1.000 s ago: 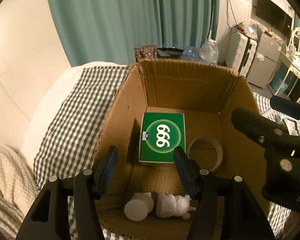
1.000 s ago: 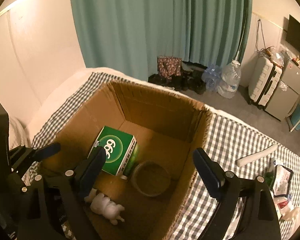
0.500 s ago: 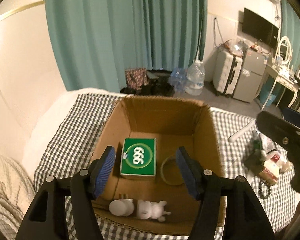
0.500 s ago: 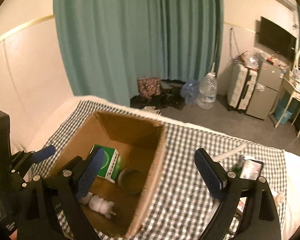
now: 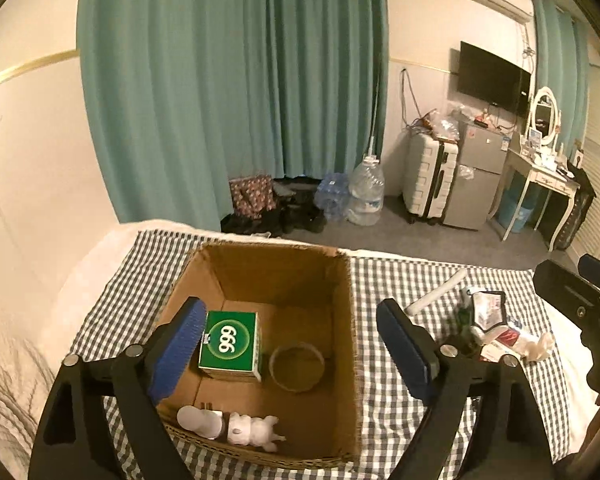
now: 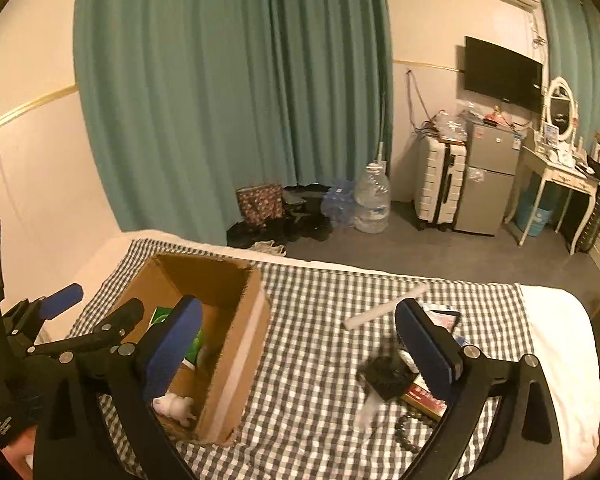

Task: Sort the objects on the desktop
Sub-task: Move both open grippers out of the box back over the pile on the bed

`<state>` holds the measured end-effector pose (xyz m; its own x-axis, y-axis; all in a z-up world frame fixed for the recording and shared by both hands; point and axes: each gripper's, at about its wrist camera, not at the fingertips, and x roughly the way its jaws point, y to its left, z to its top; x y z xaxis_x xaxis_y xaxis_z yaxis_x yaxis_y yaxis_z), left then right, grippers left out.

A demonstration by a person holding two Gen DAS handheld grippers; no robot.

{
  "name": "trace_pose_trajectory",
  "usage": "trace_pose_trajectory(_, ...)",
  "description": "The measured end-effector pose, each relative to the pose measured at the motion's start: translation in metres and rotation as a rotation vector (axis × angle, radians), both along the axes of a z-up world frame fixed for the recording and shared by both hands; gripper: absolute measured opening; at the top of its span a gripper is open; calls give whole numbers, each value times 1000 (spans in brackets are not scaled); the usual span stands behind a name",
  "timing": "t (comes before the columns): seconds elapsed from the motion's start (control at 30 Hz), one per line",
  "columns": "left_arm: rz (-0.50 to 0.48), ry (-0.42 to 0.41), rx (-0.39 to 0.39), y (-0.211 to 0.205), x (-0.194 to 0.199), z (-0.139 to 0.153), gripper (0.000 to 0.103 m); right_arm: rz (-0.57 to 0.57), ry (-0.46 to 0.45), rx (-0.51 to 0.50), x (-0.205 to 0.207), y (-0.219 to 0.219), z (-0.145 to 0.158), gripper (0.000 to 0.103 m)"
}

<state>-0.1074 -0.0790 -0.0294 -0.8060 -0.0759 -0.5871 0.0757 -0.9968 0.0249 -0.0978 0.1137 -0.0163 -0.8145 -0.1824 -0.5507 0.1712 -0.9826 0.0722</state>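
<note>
Box (image 5: 346, 320) sits lower centre of the left view on the checked cloth (image 5: 384, 280). Inside, near to far: white figurine (image 5: 252, 430), tape ring (image 5: 297, 366), green carton (image 5: 230, 346). Left gripper (image 5: 292, 344) and right gripper (image 6: 300, 344) both opening, nothing between jaws.

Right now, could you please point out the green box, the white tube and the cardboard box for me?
green box (image 5: 229, 343): left wrist view, on its printed top face.
white tube (image 6: 384, 307): right wrist view, mid-length on its side.
cardboard box (image 5: 350, 320): left wrist view, on its right wall's top edge.
</note>
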Motion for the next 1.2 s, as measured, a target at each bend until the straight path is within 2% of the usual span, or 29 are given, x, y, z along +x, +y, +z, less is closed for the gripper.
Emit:
trace_pose_trajectory(0.3,-14,31,11,25,14,13,98,-49,33,3,25,38,14,103)
trace_pose_trajectory(0.4,-19,41,-11,34,18,17,103,-67,41,2,33,53,17,103)
trace_pose_trajectory(0.67,-54,69,-24,57,27,21,103,-100,56,24,52,80,20,103)
trace_pose_trajectory(1.2,-167,101,-30,107,33,19,103,-176,40,12,62,142,15,103)
